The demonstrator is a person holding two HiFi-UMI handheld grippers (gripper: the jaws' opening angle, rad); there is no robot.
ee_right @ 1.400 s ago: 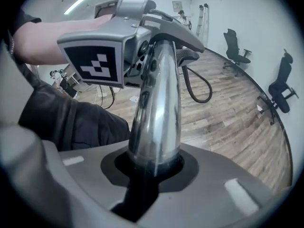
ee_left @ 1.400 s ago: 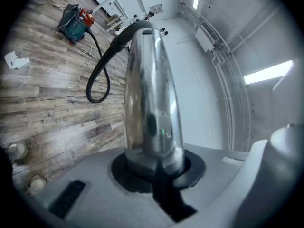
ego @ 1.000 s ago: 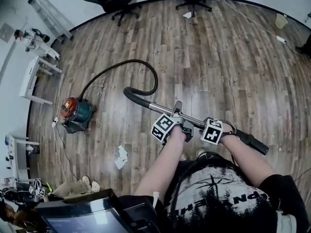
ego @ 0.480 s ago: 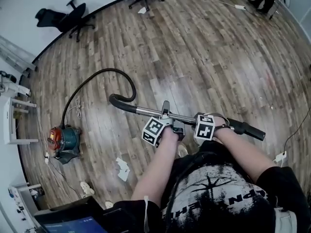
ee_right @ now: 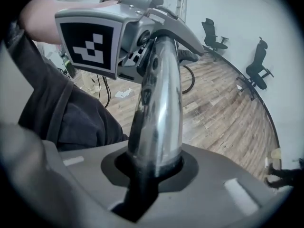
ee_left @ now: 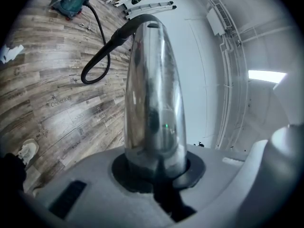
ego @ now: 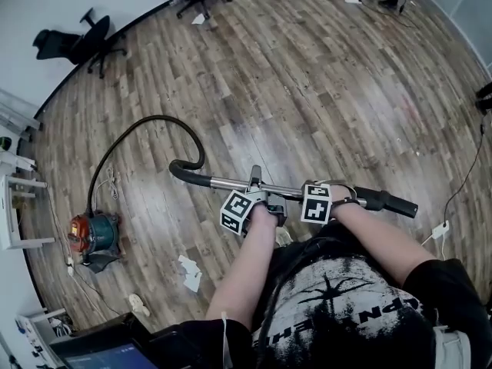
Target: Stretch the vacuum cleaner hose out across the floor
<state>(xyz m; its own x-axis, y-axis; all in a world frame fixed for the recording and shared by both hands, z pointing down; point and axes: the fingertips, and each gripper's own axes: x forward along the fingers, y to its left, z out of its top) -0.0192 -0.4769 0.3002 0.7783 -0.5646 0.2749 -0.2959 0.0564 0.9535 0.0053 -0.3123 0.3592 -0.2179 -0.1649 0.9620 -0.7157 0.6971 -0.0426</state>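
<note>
Vacuum canister (ego: 94, 235), red and teal, sits on the wood floor (ego: 323, 91) well off to the left of both grippers. The black hose (ego: 146, 121) leaves it, rises in a wide arc and hooks back down in a tight bend; it lies curved, not pulled straight. Its far end joins the black elbow of the chrome wand (ego: 227, 182), just left of the left gripper. Crumpled paper scraps (ego: 188, 270) lie on the floor below and left of that gripper, between canister and person. Left gripper (ego: 258, 189): jaws closed down narrow on the wand, pads pressing the chrome from both sides, the tube running straight out from between them toward the hose loop in the left gripper view. Right gripper (ego: 336, 196), close beside the left and further along the same wand: jaws a little wider, clamped round the chrome tube likewise; its own view shows the left gripper's marker cube just ahead on the tube. The wand is carried roughly level above the floor, across the front of the person. Past the right gripper, the wand's black grip end (ego: 390, 203) sticks out to the right.
</note>
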